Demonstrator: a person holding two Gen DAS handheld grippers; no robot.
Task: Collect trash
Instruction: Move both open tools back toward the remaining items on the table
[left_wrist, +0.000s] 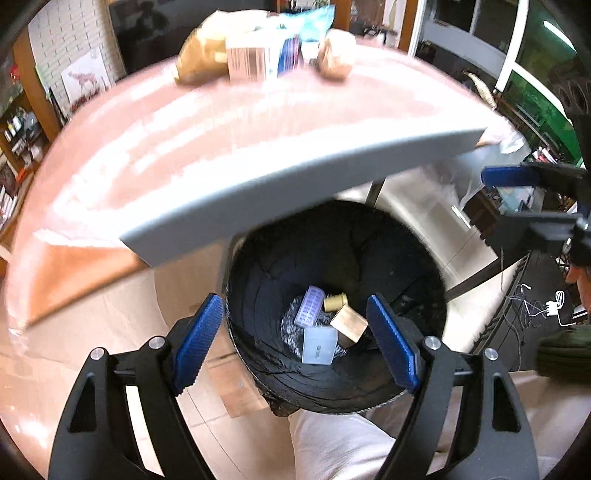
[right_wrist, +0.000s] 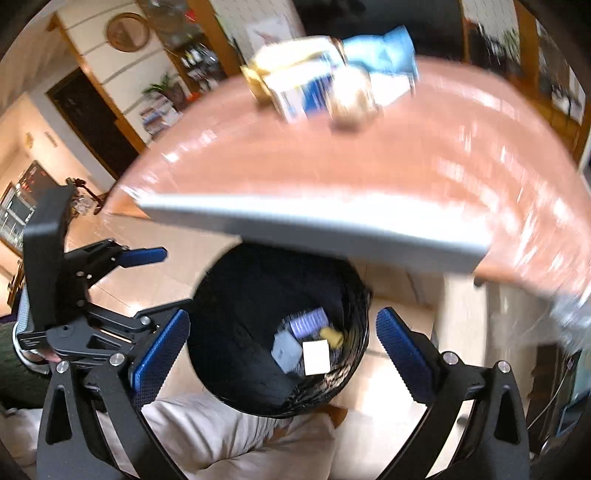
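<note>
Both tools sit right under our noses, pointing down into the bin (left_wrist: 332, 306). Left tool (left_wrist: 295, 339) has its jaws spread wide w/ nothing between the pads, and the right tool (right_wrist: 282, 354) is as wide as it goes, also empty. No earlier shot to compare, so we'll just say both are free atm.

Bin is a black-lined round one on the floor, tucked partly under the worktop (left_wrist: 221, 147) edge, right in front of a knee in light trousers (left_wrist: 340, 443). Inside we've got a few bits already: a purple pack (left_wrist: 310, 304), a small tan box (left_wrist: 349, 323), a whitish flat case (left_wrist: 319, 345) and a little yellow cap-ish thing (left_wrist: 335, 302). Pretty blurry tbh, so can't ID them better.

Rest of the trash is up on the far side of the worktop: a brown crumpled bag (left_wrist: 201, 55), a carton (left_wrist: 245, 61), a blue pouch (left_wrist: 306, 26) and a tan wad (left_wrist: 336, 55), all bunched together, touching or nearly.

Our read: a drop-off looks just done, next step is another fetch. That means lifting both tools clear of the worktop edge first (it overhangs the bin), then reaching across to the pile. Bag and pouch are soft, so prob a pinch on a crumpled fold; carton wants a grip across its narrow side.
</note>
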